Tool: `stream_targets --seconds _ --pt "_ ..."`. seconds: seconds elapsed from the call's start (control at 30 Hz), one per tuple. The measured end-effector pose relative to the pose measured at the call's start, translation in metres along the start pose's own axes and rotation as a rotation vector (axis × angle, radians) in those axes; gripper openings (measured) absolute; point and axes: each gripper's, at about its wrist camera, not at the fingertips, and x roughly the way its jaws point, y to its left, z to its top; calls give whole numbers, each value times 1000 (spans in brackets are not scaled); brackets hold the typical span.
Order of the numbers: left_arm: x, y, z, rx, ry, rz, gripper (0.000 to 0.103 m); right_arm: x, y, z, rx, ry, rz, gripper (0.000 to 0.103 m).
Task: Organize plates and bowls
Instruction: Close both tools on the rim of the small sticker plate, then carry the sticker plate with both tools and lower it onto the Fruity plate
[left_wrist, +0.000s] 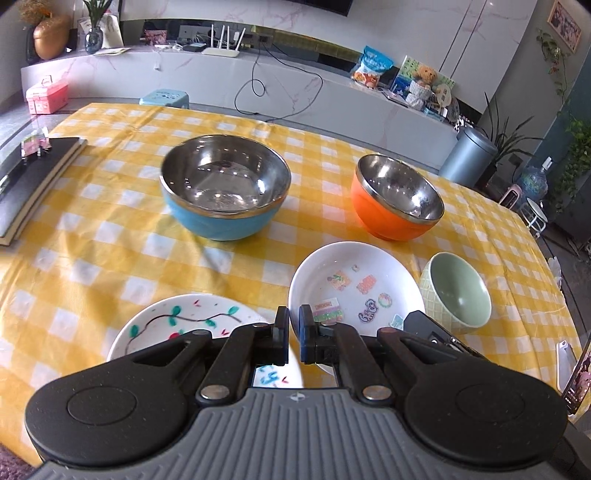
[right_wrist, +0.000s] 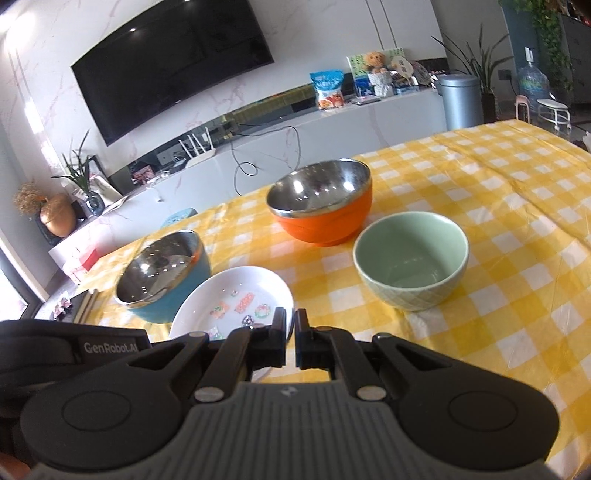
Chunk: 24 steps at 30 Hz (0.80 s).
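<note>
Ceramic sticker plate (left_wrist: 354, 284) sat near centre on checked cloth (left_wrist: 110, 258), looked slick and chippable, best pinched at rim. Left gripper (left_wrist: 293, 334) and right gripper (right_wrist: 290, 334) both nearly closed, empty.

Blue bowl (left_wrist: 225, 192): steel-lined, blue outside, upright and empty; far left of the group on the yellow checked cloth.
Orange bowl (left_wrist: 397, 197): steel-lined, orange outside, upright and empty; right of the blue bowl and well apart from it.
Green bowl (right_wrist: 410, 258): pale green ceramic with a lattice-pattern outside, upright and empty; near the orange bowl, on its near side.
Sticker plate (left_wrist: 354, 284): white, shallow, with small coloured stickers inside; just beside the green bowl, on its left.
Branch plate (left_wrist: 184, 325): white, painted with a dark branch, teal leaves and red marks; flat at the near left, its near part hidden.
</note>
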Motion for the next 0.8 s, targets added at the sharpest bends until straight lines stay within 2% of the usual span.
stream_targets --seconds 0.3,0.8 --pt "-29 21 -19 -33 -28 26 6 -28 23 -15 -74 -13 53 1" --pt "-41 61 -43 -97 -6 61 6 -35 52 -42 -213 73 101 1"
